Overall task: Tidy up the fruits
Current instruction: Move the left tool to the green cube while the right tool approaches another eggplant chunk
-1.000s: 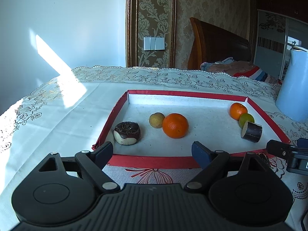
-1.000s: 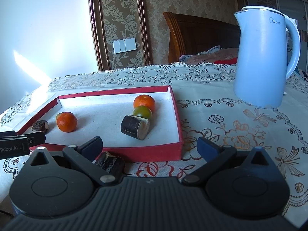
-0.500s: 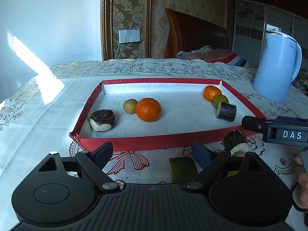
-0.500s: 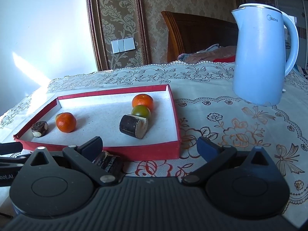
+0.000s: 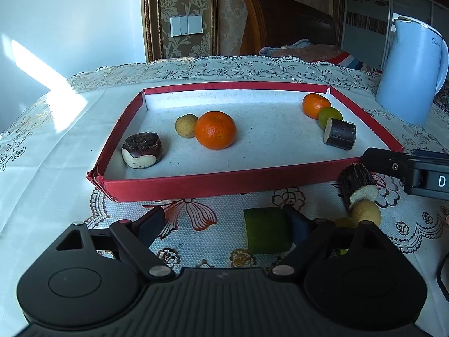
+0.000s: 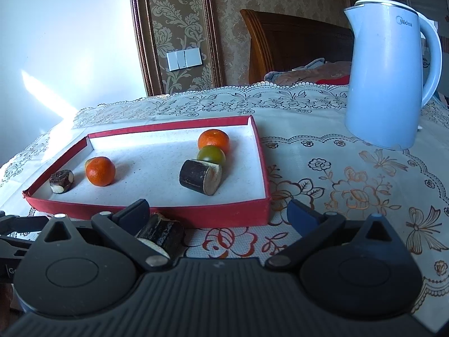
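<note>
Green block [image 5: 266, 234] before tray [image 5: 224, 181], partly hidden by left gripper [image 5: 227, 223]; both grippers wide open, empty.

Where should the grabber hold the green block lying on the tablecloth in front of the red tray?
Best guess: take the green block across its two flat side faces, coming down from above and from the near side. It lies flat on the tablecloth, already next to the right finger of the open left hand-held gripper, so shifting sideways should bracket it. The red tray wall blocks the far side.
</note>
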The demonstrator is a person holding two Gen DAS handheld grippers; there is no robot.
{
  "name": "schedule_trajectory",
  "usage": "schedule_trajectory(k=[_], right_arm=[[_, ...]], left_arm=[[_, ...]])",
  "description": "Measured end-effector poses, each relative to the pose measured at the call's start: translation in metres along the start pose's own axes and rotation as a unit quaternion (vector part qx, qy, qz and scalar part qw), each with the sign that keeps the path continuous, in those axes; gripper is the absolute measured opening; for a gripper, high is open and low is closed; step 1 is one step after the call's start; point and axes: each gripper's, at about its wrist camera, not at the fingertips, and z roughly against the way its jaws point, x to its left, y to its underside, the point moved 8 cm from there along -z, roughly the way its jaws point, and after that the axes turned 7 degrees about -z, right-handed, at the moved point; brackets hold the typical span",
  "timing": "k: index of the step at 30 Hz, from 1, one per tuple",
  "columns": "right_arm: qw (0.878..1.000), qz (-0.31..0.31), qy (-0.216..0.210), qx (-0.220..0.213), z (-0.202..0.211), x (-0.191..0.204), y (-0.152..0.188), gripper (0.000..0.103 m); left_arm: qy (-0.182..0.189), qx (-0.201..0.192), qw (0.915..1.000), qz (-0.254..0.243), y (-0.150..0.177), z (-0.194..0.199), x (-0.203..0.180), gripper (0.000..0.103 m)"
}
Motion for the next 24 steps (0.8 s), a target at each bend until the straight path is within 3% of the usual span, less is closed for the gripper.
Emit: schedule_trajectory(k=[3,6,21,24], right_arm=[[0.998,-0.032,-0.025,0.042,-0.003,-0.004,0.007,0.103],[0.996,-0.05,-0.043,0.054,0.0,-0.004,0.011,0.103],[0.997,0.016,-0.017,0.074,-0.011,0.023,0.022,0.103],[0.997,0.016,-0.018,0.074,-0.013,0.028,0.022,0.095]], left_arm=[[-0.011,-0.002,0.9998,-0.018,0.0,0.001,-0.004,0.09],[-0.024,-0.009,0.999,-0.037,0.0,0.004,-0.009,0.09],[-0.04,-0.003,0.9991,-0.017,0.001,0.003,0.008,0.09],[-0.037,-0.001,0.9992,-0.012,0.002,0.002,0.009,0.09]])
